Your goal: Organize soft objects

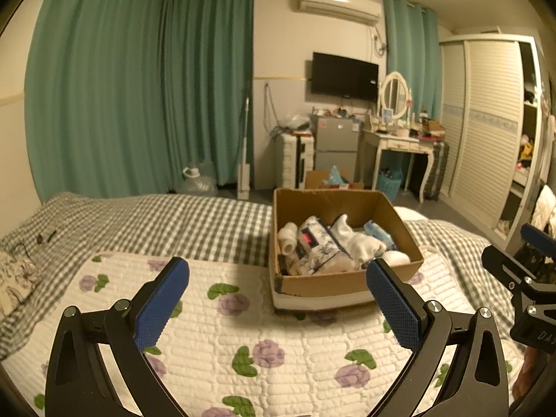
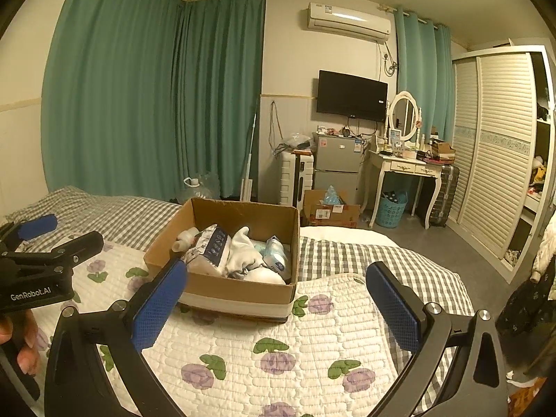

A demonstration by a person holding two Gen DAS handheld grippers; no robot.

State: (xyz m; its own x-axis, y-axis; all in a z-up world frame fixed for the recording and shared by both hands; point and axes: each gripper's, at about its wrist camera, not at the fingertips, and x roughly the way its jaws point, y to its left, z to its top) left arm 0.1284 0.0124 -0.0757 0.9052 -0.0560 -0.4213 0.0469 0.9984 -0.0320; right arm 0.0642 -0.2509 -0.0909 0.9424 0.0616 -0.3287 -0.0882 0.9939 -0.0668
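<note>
An open cardboard box (image 1: 347, 283) stands on the white floral quilt (image 1: 243, 330) on the bed. It holds soft things: white socks (image 1: 361, 243), a patterned tissue pack (image 1: 319, 243), a rolled white sock (image 1: 288, 238) and a blue pack (image 1: 378, 232). My left gripper (image 1: 278, 299) is open and empty, just short of the box's front wall. In the right wrist view the box (image 2: 239, 292) sits ahead to the left, and my right gripper (image 2: 274, 299) is open and empty in front of it. Each gripper shows at the edge of the other's view.
The grey checked bedspread (image 1: 173, 222) lies under the quilt. A patterned pillow (image 1: 14, 278) is at the left. Beyond the bed stand a small fridge (image 2: 335, 170), a dressing table (image 2: 403, 170), a floor box (image 2: 330, 210), a blue basket (image 2: 391, 208) and a wardrobe (image 2: 500, 146).
</note>
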